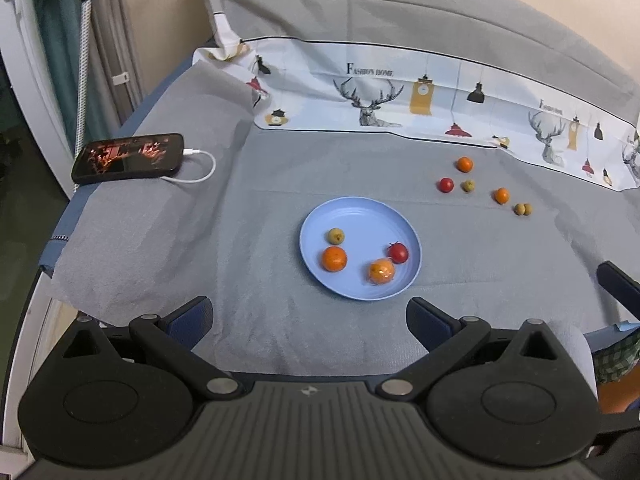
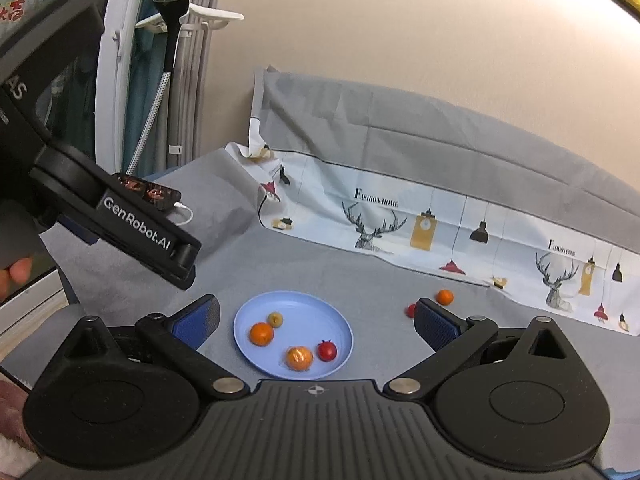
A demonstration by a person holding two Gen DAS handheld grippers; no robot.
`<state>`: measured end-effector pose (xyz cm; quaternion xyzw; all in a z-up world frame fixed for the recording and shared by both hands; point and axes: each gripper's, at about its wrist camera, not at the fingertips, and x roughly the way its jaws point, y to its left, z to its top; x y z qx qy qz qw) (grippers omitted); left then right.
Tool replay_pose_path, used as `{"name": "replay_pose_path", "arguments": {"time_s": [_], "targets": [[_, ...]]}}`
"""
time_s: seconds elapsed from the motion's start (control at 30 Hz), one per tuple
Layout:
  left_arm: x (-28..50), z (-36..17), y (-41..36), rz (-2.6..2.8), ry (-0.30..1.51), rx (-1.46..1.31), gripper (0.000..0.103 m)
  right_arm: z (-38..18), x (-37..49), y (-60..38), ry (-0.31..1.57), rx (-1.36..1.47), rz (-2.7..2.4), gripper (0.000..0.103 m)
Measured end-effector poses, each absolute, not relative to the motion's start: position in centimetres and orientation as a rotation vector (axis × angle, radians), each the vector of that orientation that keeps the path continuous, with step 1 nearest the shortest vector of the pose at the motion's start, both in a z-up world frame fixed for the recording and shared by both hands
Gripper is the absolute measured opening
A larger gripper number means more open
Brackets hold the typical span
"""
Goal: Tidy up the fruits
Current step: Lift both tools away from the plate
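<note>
A light blue plate [image 1: 360,216] lies on the grey cloth and holds two oranges [image 1: 334,259], a red tomato [image 1: 398,253] and a small greenish fruit [image 1: 336,235]. It also shows in the right wrist view [image 2: 256,312]. Loose fruits lie to the far right: an orange [image 1: 464,164], a red tomato [image 1: 446,185], a greenish fruit [image 1: 468,186], another orange [image 1: 501,195] and a brownish pair [image 1: 523,209]. My left gripper [image 1: 310,320] is open and empty, short of the plate. My right gripper [image 2: 318,318] is open and empty above the plate's near side.
A phone [image 1: 128,157] with a white cable lies at the left on a raised fold. A patterned deer-print cloth [image 1: 400,92] runs along the back. The left gripper's body [image 2: 132,224] shows at the left in the right wrist view.
</note>
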<state>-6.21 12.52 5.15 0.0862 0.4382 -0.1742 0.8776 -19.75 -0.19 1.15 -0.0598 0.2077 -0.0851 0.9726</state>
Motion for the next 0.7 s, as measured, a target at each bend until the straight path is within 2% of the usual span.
{"name": "replay_pose_path", "arguments": {"time_s": [0.7], "targets": [[-4.4,3.1,8.8,-0.355,0.987,0.293,0.103,-1.1,-18.7,-2.9,0.469,-0.018,-0.151,0.102]]}}
